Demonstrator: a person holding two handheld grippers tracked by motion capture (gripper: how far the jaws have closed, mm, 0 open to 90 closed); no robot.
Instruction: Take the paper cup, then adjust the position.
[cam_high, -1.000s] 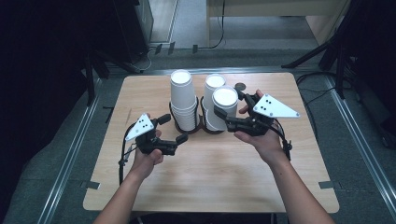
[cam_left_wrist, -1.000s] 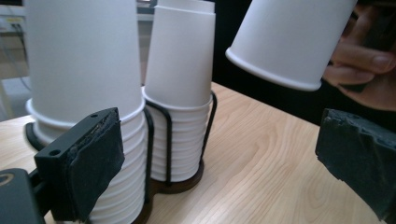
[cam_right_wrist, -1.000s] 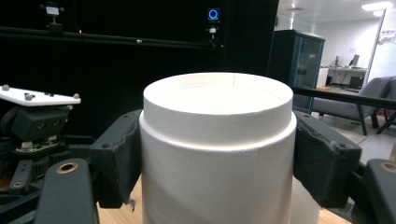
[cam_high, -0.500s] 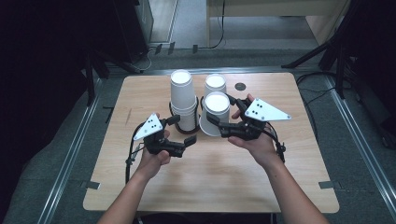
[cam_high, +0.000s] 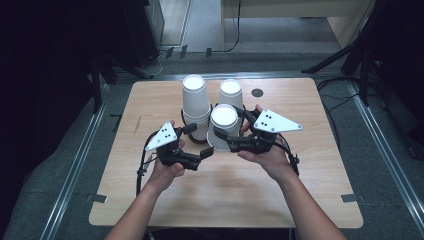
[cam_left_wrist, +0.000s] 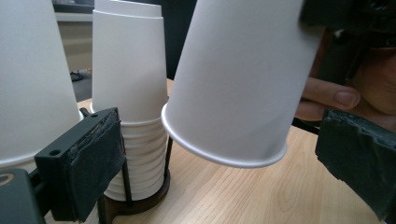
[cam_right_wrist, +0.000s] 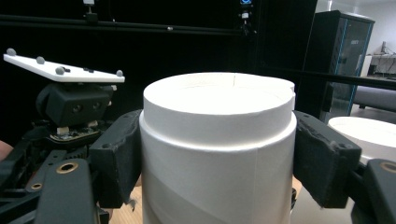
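The right gripper (cam_high: 223, 139) clamps an upturned paper cup (cam_high: 223, 127), tilted above the table (cam_high: 300, 200); the left gripper (cam_high: 199, 141), jaws wide, flanks its rim.

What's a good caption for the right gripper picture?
Right gripper squeezes an upside-down white paper cup, facing the left gripper.

There are two stacks of white paper cups. One tall stack (cam_high: 195, 107) stands in a dark holder, and one more stack (cam_high: 231, 95) stands behind. One single paper cup (cam_high: 223, 127) is up off the tabletop (cam_high: 300, 190). There are two grippers, left gripper (cam_high: 200, 142) and right gripper (cam_high: 225, 140). There is one small dark round spot (cam_high: 257, 93).
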